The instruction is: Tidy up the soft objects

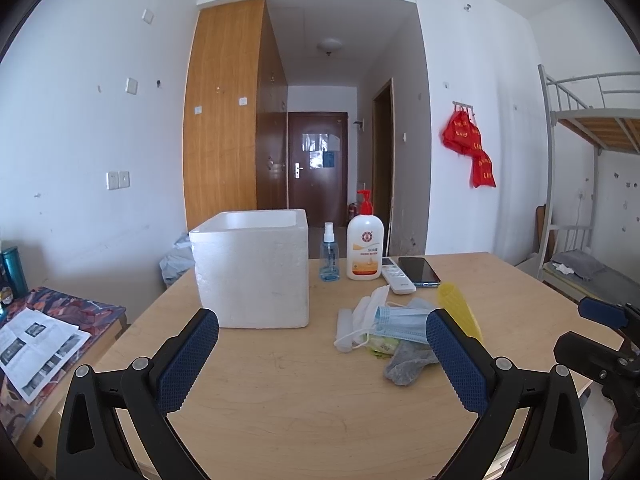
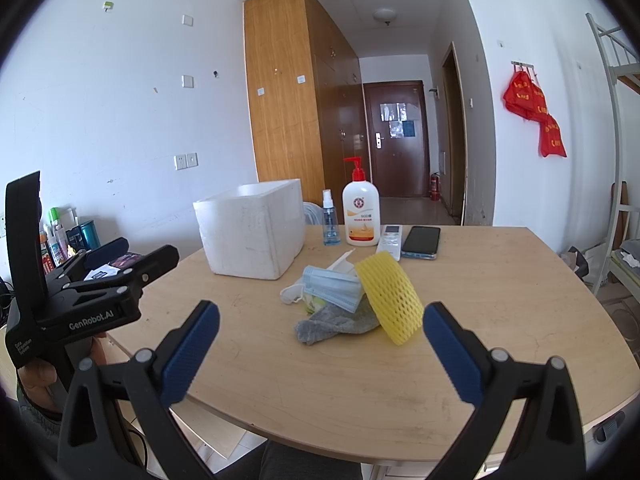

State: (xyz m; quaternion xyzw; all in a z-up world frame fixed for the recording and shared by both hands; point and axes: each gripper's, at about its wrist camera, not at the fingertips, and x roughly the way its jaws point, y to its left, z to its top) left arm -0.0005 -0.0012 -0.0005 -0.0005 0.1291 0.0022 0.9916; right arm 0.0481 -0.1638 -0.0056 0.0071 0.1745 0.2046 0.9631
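A pile of soft things lies mid-table: a blue face mask (image 1: 400, 322) (image 2: 332, 286), a grey sock (image 1: 408, 362) (image 2: 336, 324), a yellow foam net sleeve (image 1: 460, 310) (image 2: 390, 296), a white mask (image 1: 362, 316) (image 2: 292, 293) and a small green packet (image 1: 384, 346). A white foam box (image 1: 252, 268) (image 2: 252, 228) stands open-topped to the left of the pile. My left gripper (image 1: 322, 360) is open and empty, low over the table before the box and pile. My right gripper (image 2: 320, 354) is open and empty, just short of the pile.
Behind the pile stand a spray bottle (image 1: 329, 252), a lotion pump bottle (image 1: 364, 246), a remote (image 1: 398, 276) and a phone (image 1: 418, 270). A side table with papers (image 1: 36, 344) is at left. A bunk bed (image 1: 592, 184) is at right.
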